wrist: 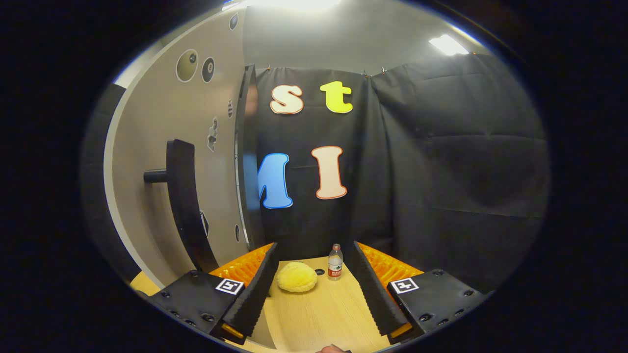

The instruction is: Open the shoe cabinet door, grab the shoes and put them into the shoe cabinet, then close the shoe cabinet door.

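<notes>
The shoe cabinet door (152, 162), a beige panel with round stickers, stands to the left of my fingers, seen at a steep angle. Its dark curved handle (182, 211) sticks out from the panel on a short post, just beyond and left of my left finger. The door's edge (244, 162) faces the black cloth wall. My gripper (314, 264) is open, with nothing between its fingers, held above a light wooden table (324, 314). A yellow fluffy slipper (296, 277) lies on the table between and just ahead of the fingers.
A small water bottle (335, 262) with a red label stands on the table beside the slipper, with a dark bottle cap (320, 271) lying between them. Black cloth walls close off the back and right. A fingertip (333, 348) shows near the table's front edge.
</notes>
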